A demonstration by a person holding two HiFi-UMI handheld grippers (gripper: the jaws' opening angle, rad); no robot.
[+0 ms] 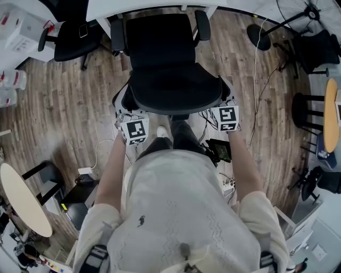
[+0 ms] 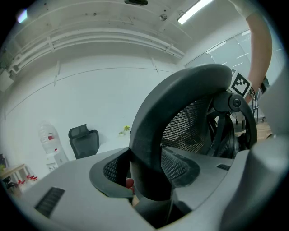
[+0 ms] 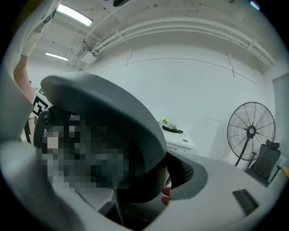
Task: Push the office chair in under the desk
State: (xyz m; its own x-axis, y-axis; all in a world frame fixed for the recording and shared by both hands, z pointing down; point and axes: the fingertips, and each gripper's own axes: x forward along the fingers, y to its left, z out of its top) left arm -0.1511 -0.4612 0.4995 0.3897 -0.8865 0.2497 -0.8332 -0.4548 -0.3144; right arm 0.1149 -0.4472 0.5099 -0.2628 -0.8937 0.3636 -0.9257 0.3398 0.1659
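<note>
The black office chair (image 1: pixel 160 50) stands in front of me, its seat toward the white desk (image 1: pixel 138 7) at the top of the head view. Its curved backrest (image 1: pixel 176 90) faces me. My left gripper (image 1: pixel 124 106) is shut on the backrest's left rim, and my right gripper (image 1: pixel 227 96) on its right rim. In the left gripper view the thick backrest rim (image 2: pixel 180 103) fills the gap between the jaws of the left gripper (image 2: pixel 149 178). In the right gripper view the rim (image 3: pixel 113 113) sits likewise between the jaws of the right gripper (image 3: pixel 144 182).
A second black chair (image 1: pixel 74 37) stands at the desk's left. A floor fan's base (image 1: pixel 259 37) and cables (image 1: pixel 254 101) lie to the right. Black stools (image 1: pixel 306 109) stand at the right, a round table (image 1: pixel 24 200) at the lower left, and a power strip (image 1: pixel 85 171) lies on the wooden floor.
</note>
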